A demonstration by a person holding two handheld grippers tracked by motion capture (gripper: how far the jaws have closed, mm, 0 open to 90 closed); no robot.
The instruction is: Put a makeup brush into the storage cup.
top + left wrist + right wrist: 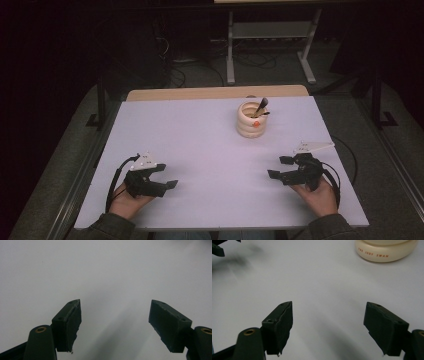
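A cream ribbed cup (251,120) stands at the back right of the white table (200,135), with dark brushes sticking out of its mouth. Its base (384,251) carries orange lettering in the right gripper view. My left gripper (167,176) rests low over the table's front left, open, with nothing between its jaws (115,322). At the front right my right gripper (279,167) is open too, empty (328,325), pointing left toward the table's middle. The cup stands well beyond it.
A wooden strip (215,93) borders the table's far edge. Behind it stand a grey metal frame (270,45) and floor cables. The other gripper's tip (218,248) shows at the top left of the right gripper view.
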